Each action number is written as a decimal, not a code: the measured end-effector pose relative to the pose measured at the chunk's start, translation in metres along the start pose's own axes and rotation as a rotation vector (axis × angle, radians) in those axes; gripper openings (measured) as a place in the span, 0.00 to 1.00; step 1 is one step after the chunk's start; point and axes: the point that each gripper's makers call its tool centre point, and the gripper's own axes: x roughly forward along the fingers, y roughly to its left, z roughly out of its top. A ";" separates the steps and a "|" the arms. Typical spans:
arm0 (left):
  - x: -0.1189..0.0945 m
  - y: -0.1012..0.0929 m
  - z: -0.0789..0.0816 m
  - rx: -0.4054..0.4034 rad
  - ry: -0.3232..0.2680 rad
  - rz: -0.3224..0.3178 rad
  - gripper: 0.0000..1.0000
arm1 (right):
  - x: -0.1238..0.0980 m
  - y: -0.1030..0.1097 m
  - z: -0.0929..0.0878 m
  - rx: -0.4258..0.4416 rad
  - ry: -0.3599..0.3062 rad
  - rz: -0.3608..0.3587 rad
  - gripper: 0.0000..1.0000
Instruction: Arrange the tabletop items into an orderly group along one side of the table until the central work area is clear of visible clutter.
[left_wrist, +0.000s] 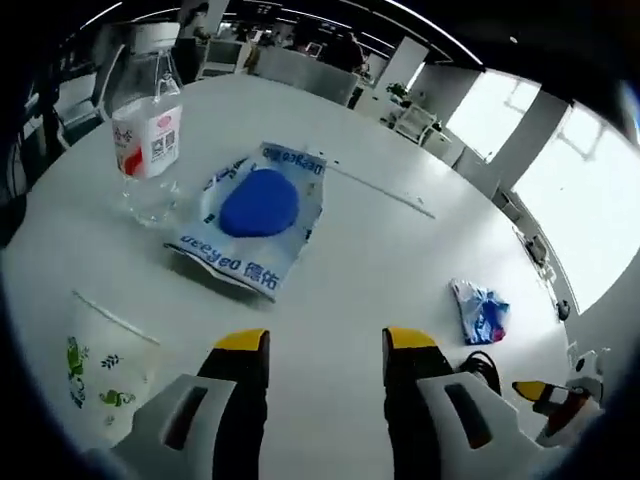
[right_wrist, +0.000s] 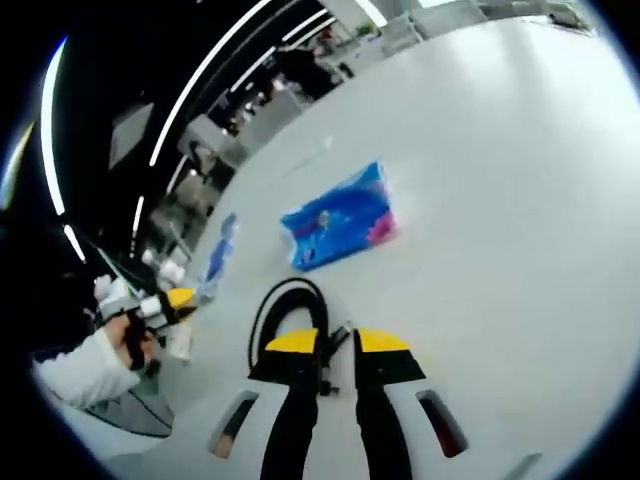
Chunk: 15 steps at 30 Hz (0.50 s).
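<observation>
Not far along: we hold left gripper (left_wrist: 325, 345) open, right gripper (right_wrist: 337, 342) nipping black cable (right_wrist: 272, 305); bottle (left_wrist: 147, 130), wipes pack (left_wrist: 252, 215), blue packet (right_wrist: 340, 228) still scattered.

A clear plastic bottle (left_wrist: 148, 125) with a paper label, a glossy crinkled plastic pouch (left_wrist: 255, 215), a see-through plastic cup (left_wrist: 105, 365) and a black rubbery cable (right_wrist: 285, 310) lie on the smooth matt white counter (left_wrist: 380, 260).

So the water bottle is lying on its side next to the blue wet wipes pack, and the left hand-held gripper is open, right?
Not quite. In the left gripper view the water bottle stands upright beside the blue wet wipes pack; it is not lying down. The left hand-held gripper is open, as you said.
</observation>
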 end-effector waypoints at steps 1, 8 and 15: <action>0.000 0.000 0.000 -0.012 -0.003 0.004 0.45 | 0.000 0.000 0.001 0.001 -0.003 0.000 0.10; 0.005 0.005 0.005 -0.179 -0.021 0.036 0.47 | 0.006 0.003 -0.004 0.005 0.020 0.007 0.10; 0.010 0.017 0.015 -0.378 -0.095 0.073 0.50 | 0.013 0.005 -0.005 -0.009 0.043 0.010 0.10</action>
